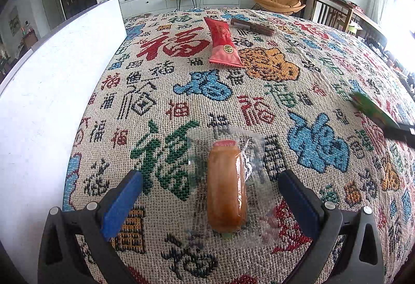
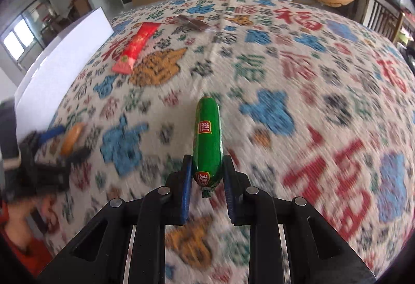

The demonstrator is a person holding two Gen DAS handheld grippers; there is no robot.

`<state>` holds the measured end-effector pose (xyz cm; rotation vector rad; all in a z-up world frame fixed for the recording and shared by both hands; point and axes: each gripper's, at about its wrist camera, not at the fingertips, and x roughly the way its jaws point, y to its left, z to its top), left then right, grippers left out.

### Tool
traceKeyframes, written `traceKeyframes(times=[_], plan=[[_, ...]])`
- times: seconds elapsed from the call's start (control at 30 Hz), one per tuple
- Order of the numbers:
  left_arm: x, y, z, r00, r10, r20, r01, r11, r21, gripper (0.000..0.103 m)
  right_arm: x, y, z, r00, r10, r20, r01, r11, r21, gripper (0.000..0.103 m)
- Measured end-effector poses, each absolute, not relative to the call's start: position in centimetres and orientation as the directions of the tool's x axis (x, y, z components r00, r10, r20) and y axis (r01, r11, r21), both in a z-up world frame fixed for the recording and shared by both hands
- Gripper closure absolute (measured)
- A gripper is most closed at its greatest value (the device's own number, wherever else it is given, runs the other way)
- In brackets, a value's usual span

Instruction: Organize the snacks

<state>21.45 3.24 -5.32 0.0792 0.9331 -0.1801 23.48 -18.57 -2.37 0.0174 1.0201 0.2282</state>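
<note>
On the bench, a woven cloth [image 1: 259,92] patterned with red, blue and green characters covers the whole top. The left gripper [image 1: 211,180] hangs low over it with its jaws spread wide, blue pads [image 1: 122,206] on either side of a bun [image 1: 225,188] in a clear wrapper. The bun lies flat on the cloth, lengthwise between the pads, and neither pad touches it. Farther along the cloth lies a red packet [image 1: 223,43], and just beyond it a brown bar [image 1: 253,26] in clear wrap; the two nearly meet at their far ends. A white board [image 1: 59,71] stands along the left edge of the bench.

The right gripper [image 2: 207,172] pinches a green sausage [image 2: 207,139] near its tied end, and the rest of the sausage sticks forward above the cloth. The cloth in the right wrist view is smeared with motion blur, while the sausage and gripper are sharp. From that view the left gripper [image 2: 62,141] shows at the far left with the bun [image 2: 72,139] between its pads, and the red packet [image 2: 136,47] and brown bar [image 2: 193,22] lie near the far side by the board [image 2: 62,69]. In the left wrist view the sausage's green tip [image 1: 373,110] enters from the right edge, well apart from the bun.
</note>
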Motion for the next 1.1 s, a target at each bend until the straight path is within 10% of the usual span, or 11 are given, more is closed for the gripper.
traceKeyframes(times=[0.17, 0.23, 0.37, 1.1], plan=[[21.4, 3.2, -5.3, 0.582, -0.118, -0.805, 0.187, 0.982, -0.008, 0.0, 22.2, -18.9, -4.1, 0.584, 0.135, -0.8, -0.15, 0.987, 0.056, 0.07], [21.4, 3.2, -5.3, 0.582, -0.117, -0.805, 0.187, 0.982, -0.008, 0.0, 22.9, -18.3, -4.8, 0.599, 0.11, -0.794, -0.157, 0.987, 0.018, 0.038], [21.5, 3.2, -5.3, 0.582, -0.118, -0.805, 0.187, 0.982, -0.009, 0.0, 24.3, -16.8, -5.2, 0.619, 0.076, -0.781, -0.188, 0.981, -0.053, 0.024], [21.4, 3.3, -5.3, 0.582, -0.118, -0.805, 0.185, 0.983, -0.01, 0.0, 24.6, -17.6, -5.5, 0.614, 0.097, -0.783, -0.171, 0.985, -0.011, 0.021]])
